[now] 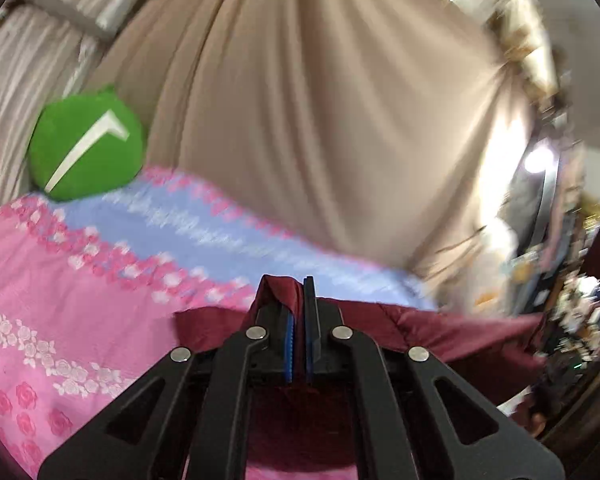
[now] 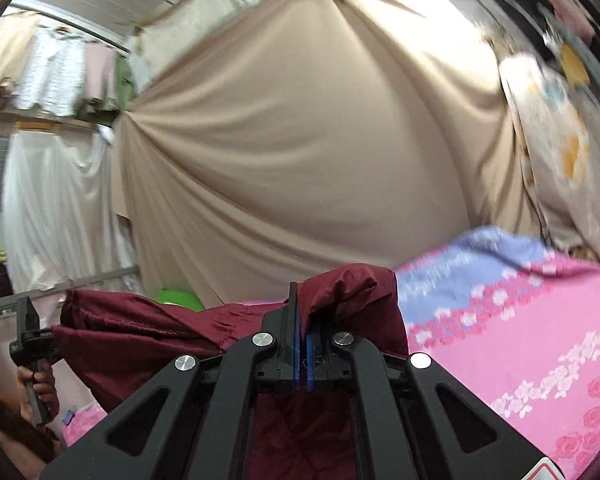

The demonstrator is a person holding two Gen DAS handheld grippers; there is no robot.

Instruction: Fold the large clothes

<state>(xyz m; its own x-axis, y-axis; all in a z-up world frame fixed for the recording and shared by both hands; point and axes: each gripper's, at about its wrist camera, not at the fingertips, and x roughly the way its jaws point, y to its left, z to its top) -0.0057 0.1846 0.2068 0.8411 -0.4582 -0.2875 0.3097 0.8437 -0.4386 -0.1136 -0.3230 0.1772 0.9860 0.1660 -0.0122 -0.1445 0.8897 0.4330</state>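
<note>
Here the maroon garment (image 1: 440, 332) hangs slung between your two grippers above the pink floral bedspread (image 1: 60, 288); left gripper (image 1: 299, 296) and right gripper (image 2: 300, 312) each have jaws clamped on its upper edge. It looks soft, quilted, limp, probably bulky rather than heavy; grip seams or corners, not loose middle. Right wrist view alone shows your left hand (image 2: 36, 384); left view alone shows the whole green cushion (image 1: 86, 144).

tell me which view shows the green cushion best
The left wrist view: the green cushion shows whole, white mark included, resting at the far edge of the pink floral bedsheet. The right wrist view catches only a sliver behind the maroon garment.
</note>
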